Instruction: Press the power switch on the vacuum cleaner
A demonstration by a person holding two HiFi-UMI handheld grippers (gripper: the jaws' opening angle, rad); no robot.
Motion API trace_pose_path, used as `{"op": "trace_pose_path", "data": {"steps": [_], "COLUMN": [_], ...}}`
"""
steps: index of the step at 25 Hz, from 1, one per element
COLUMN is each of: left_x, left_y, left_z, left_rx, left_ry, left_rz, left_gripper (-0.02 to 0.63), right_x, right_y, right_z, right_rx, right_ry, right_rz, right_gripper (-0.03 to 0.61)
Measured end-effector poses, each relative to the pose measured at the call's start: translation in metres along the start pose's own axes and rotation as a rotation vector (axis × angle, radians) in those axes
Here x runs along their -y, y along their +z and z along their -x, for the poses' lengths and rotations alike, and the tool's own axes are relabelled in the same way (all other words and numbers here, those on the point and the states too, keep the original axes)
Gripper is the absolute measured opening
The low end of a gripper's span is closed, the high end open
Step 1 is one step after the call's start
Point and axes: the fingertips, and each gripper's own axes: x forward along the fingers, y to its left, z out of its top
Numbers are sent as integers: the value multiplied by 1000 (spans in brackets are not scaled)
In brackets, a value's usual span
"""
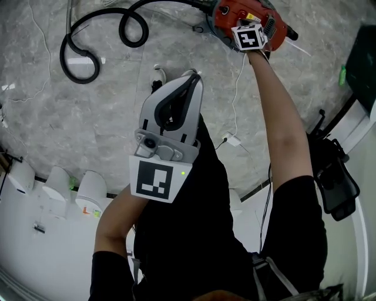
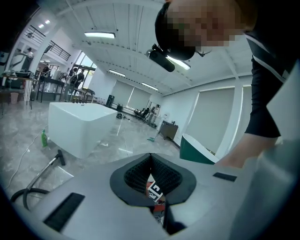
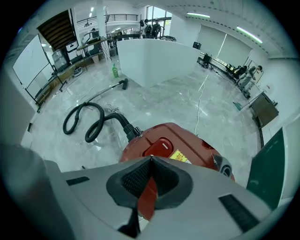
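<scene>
Marble floor [image 1: 88,123] fills the head view, with the vacuum [image 1: 228,16] at upper right. Right gripper [image 3: 150,159], jaws together and empty, hovers just short of the red switch [image 3: 158,146], which seems unpressed. Left gripper [image 1: 192,76], likewise closed, hangs mid-frame.

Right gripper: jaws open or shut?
Shut. The right gripper has its tips meeting, nothing between them, aimed at the vacuum cleaner and its red switch.

Head view's top edge cuts the vacuum cleaner [image 1: 226,17], seemingly partly hidden behind the right gripper [image 1: 249,36].
</scene>
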Motion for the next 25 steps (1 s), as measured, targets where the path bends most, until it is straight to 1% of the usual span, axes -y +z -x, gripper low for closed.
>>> {"op": "trace_pose_path", "data": {"steps": [3,5,8,12,16,18,20,25], "left_x": [-2,-1,2,0,4,9,20,50], "left_y": [1,5,17,24,32,43,53,78], "left_z": [7,12,18,31,43,46,49,62], "left_rx": [-6,-7,12,18,15,35,55,76], "left_ry": [-11,-14,-32,-35,-33,-55,-97,-186], "left_rz": [-4,5,13,-9,7,5,-9,-56], "left_gripper": [14,14,14,14,14,14,14,14], "right_x": [1,-5,-9,-14,-33,-39,-46,-67], "right_y": [10,14,12,15,11,13,15,25], "right_z": [11,18,32,55,95,121,148,221], "right_rx": [15,43,53,90,135,164,204,331], "right_ry": [-17,1,11,3,8,-5,-20,-54], "right_rz": [-42,-78,-113,-125,-105,-99,-111,-144], "right_gripper": [18,18,18,18,18,18,18,18]}}
